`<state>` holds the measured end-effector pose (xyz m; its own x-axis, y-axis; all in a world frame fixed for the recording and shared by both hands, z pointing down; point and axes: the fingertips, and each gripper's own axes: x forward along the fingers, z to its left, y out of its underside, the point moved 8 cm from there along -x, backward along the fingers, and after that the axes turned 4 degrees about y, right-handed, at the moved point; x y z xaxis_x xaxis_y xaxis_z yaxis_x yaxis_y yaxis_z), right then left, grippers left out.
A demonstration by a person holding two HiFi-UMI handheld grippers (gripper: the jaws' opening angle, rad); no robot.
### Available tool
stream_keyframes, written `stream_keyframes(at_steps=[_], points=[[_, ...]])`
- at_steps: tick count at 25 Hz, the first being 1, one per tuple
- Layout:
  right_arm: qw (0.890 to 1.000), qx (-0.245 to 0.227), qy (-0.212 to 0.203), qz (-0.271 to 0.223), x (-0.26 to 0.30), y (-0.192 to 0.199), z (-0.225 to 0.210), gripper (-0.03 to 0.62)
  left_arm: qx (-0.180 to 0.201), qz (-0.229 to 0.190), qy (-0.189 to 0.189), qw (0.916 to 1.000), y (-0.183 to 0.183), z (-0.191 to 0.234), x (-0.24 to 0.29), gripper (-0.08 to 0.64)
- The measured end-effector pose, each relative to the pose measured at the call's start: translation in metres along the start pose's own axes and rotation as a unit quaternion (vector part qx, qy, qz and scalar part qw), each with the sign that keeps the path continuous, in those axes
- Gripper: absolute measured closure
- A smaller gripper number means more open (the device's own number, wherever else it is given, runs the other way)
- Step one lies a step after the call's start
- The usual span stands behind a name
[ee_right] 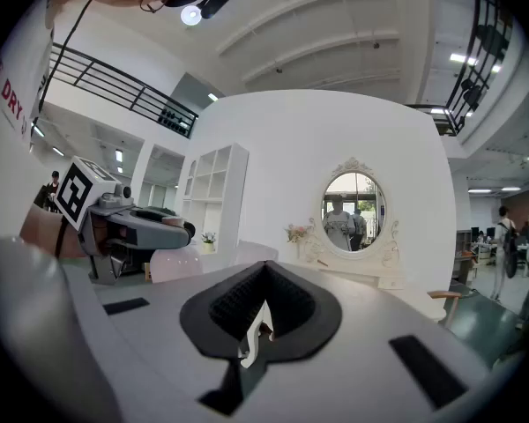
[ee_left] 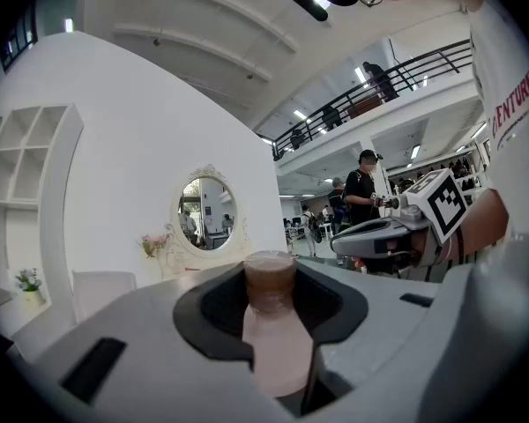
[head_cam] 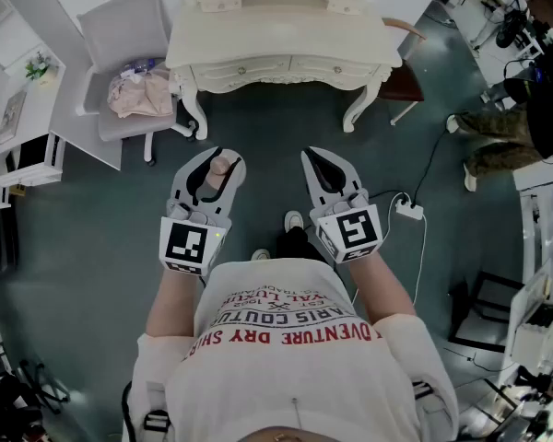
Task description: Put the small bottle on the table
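Two grippers are held out over the dark grey-green floor (head_cam: 92,238), near the person and short of the dressing table. The left gripper (head_cam: 221,158) has its jaws clamped on the small bottle (ee_left: 272,324), which sits between the black pads (ee_left: 216,311), in the air and not on the table. Its body is smooth, pale pink and opaque, so any contents cannot be seen. Its round brown cap lies toward the jaw tips, and its base is hidden down in the jaws. The right gripper (head_cam: 317,155) has its jaws drawn together with nothing between the ribbed black pads (ee_right: 234,302). Far ahead stands the cream dressing table (head_cam: 278,63), carved, with curved legs and two closed drawers. Its top is cut off by the frame edge, and the small things on it are hard to make out. An oval mirror (ee_right: 353,208) rises behind it. At far left a grey chair (head_cam: 120,26) holds a crumpled pinkish bundle (head_cam: 140,93).
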<state>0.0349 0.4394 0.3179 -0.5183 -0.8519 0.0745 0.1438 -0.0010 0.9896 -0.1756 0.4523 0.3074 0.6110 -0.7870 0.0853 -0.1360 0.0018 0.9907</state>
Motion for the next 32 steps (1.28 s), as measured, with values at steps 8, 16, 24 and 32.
stream_keyframes(at_steps=[8,16,24,32], points=[[1.000,0.000,0.003,0.003,0.005,0.001,0.001,0.594,0.001,-0.003,0.003,1.0000,0.000,0.006,0.002,0.425],[1.000,0.024,0.007,0.014,0.020,0.004,0.000,0.594,-0.007,0.000,0.002,1.0000,0.005,0.018,0.008,0.425],[0.999,0.024,0.002,0.025,0.051,0.022,-0.032,0.594,-0.011,0.012,-0.005,0.9999,0.016,0.036,0.049,0.425],[0.999,0.024,-0.031,0.021,0.126,0.023,-0.113,0.594,-0.012,0.024,-0.041,0.9988,0.009,0.066,0.136,0.425]])
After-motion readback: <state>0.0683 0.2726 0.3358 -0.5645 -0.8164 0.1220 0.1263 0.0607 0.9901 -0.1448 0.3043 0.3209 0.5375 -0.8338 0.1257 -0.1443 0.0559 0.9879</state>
